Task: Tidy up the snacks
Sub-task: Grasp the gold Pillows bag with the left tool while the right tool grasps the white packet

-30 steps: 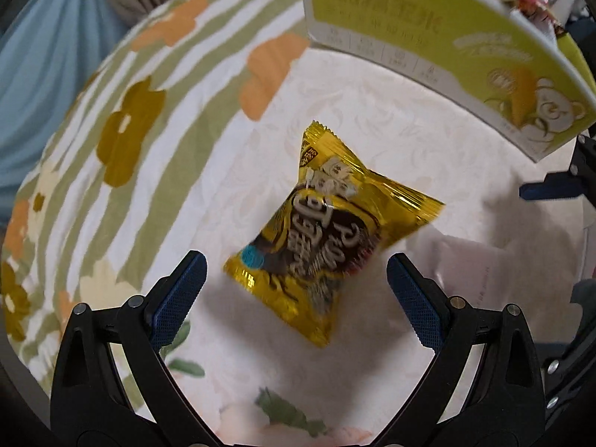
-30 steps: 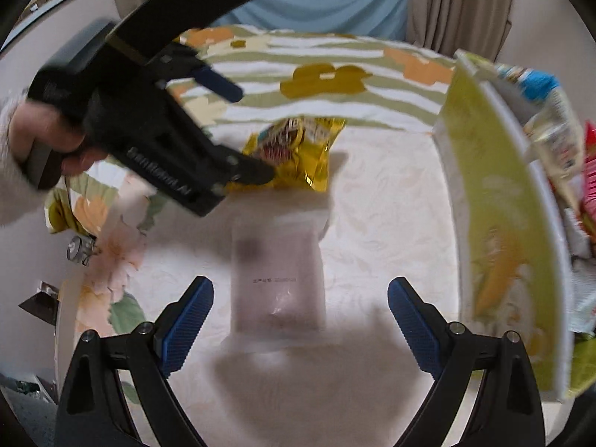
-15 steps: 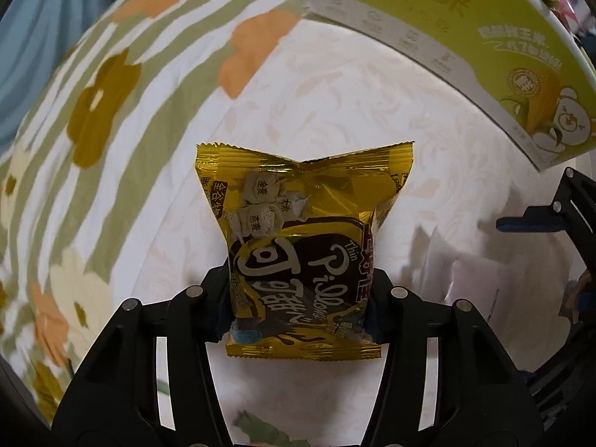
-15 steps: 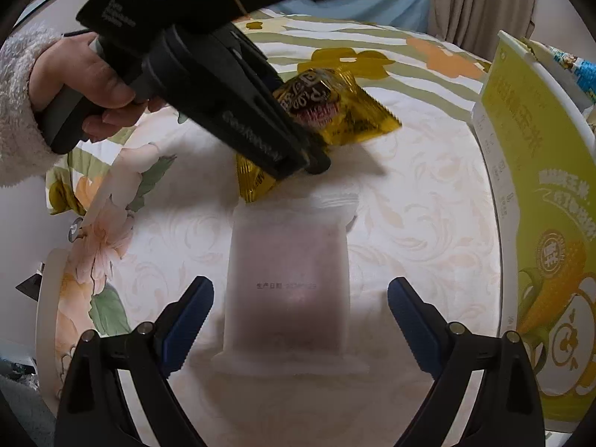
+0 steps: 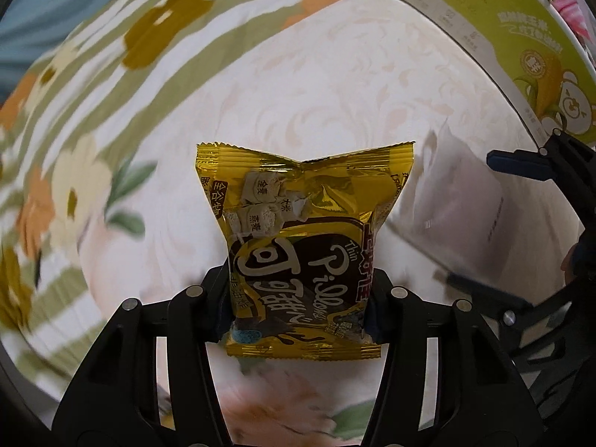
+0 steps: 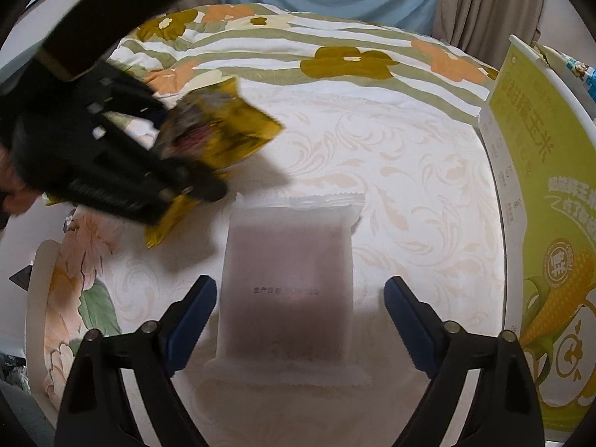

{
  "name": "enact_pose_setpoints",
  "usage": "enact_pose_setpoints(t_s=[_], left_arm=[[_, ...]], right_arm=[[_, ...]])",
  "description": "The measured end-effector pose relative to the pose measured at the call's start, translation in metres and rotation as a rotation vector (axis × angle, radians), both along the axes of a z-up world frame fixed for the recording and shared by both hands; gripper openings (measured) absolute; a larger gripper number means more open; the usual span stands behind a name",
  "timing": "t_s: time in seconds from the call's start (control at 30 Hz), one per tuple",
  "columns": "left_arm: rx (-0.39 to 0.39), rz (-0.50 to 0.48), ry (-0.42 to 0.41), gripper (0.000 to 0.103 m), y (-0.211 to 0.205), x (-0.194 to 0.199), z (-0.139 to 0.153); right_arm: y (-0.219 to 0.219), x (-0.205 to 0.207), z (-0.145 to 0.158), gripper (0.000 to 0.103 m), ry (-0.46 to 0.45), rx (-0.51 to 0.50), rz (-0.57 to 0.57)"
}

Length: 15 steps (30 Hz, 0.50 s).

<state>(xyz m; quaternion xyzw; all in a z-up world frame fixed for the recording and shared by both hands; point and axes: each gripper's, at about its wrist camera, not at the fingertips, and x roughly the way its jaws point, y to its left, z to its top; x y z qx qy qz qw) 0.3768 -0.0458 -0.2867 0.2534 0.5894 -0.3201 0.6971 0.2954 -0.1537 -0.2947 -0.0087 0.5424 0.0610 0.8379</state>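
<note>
**Left holds the gold packet; right poised over the frosted one**

My left gripper [image 5: 298,309] is clamped on the lower part of the gold snack packet [image 5: 301,231]; most of the packet stands out beyond the fingertips, lifted clear of the bed [image 5: 316,85]. The grip is low and narrow, so I judge a quick swing could let the slick foil twist or slide out between the fingers.

My right gripper [image 6: 300,309] has its fingers apart and has just been closing; the frosted white packet [image 6: 287,283] lies flat on the bed between them, neither blue pad touching it. It sits slightly nearer the left finger, so one pad may arrive first and push it sideways. Soft bedding under it could also let the fingers scoop cloth.

The yellow-green corn carton [image 6: 540,223] stands well off the right finger, with other snacks showing above its rim. The two grippers work close together; I regard collision as a risk.
</note>
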Motion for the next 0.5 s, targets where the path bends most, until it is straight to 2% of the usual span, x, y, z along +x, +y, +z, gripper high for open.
enact_pose_setpoints(t_s=[0.17, 0.4, 0.5], left_arm=[[-0.043, 0.133, 0.028, 0.050, 0.021, -0.018, 0.001], [-0.035, 0.213, 0.013, 0.049, 0.037, -0.039, 0.001], [-0.049, 0.239, 0.012, 0.049, 0.040, -0.045, 0.002]], right_arm=[[0.002, -0.001, -0.004, 0.077, 0.016, -0.006, 0.006], [0.005, -0.002, -0.008, 0.076, 0.015, -0.024, 0.011], [0.009, -0.004, -0.009, 0.066, 0.010, -0.027, 0.017]])
